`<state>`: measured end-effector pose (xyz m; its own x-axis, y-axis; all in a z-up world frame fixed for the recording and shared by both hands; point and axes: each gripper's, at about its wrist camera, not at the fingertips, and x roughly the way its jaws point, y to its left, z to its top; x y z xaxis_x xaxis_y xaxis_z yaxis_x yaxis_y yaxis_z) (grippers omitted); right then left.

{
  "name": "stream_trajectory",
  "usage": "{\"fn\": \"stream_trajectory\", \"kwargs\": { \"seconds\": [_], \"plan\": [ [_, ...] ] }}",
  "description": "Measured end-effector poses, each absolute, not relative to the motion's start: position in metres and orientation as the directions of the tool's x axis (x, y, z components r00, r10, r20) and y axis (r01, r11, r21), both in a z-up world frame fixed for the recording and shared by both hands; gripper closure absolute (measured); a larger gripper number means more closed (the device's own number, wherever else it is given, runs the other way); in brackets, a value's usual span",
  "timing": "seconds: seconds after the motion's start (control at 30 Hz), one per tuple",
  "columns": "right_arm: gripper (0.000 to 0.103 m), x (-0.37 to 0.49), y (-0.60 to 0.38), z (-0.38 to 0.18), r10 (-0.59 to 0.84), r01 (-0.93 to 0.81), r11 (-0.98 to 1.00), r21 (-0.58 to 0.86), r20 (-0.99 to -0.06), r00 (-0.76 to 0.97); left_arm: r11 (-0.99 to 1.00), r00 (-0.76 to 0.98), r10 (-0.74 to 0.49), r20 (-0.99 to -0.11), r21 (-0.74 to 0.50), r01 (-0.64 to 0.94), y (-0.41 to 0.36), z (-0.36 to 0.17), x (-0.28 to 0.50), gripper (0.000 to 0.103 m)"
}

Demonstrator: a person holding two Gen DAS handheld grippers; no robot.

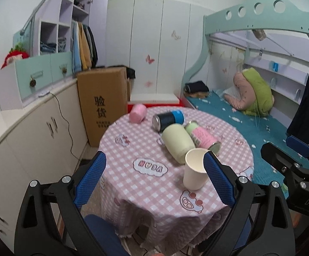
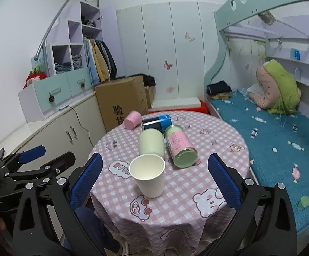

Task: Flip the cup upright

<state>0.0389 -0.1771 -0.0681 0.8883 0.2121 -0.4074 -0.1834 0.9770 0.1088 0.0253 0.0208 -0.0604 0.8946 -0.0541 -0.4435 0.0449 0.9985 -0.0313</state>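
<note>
Both grippers wide open, nothing held. Left gripper hovers at the near edge of the round table, blue ribbed fingers spread far apart; its right finger overlaps the rim of the white paper cup in that view, contact cannot be told. Right gripper also hangs at the near table edge, blue fingers splayed either side of the same paper cup, clear gaps on both sides, not touching. The cup stands upright, mouth up, empty inside, on the pink checked tablecloth near the front of the table. Just behind it, touching or nearly so, a pale yellow-green tumbler lies on its side. Beside that, a pink-and-green can lies on its side, green end toward the camera. Further back a dark can with a blue band lies on its side, and at the far left edge a pink cup lies tipped over. Behind the table: a cardboard box with printed characters, white wardrobe doors with butterfly stickers, a low cabinet on the left. On the right, a bunk bed with a blue sheet.
</note>
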Motion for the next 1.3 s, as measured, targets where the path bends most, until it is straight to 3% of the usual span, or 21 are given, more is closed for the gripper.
{"fn": "stream_trajectory", "kwargs": {
  "seconds": [0.47,1.3],
  "plan": [
    [0.007,0.008,-0.174,-0.046,0.208,-0.192,0.978,0.08,-0.338,0.918,0.999,0.932,-0.053,-0.359,-0.013,0.051,0.016,-0.041,-0.001,0.009],
    [0.007,0.0,-0.175,-0.038,0.211,-0.196,0.977,0.08,-0.311,0.927,0.998,0.944,-0.058,-0.326,-0.008,0.059,0.013,-0.036,-0.01,0.009]
  ]
}}
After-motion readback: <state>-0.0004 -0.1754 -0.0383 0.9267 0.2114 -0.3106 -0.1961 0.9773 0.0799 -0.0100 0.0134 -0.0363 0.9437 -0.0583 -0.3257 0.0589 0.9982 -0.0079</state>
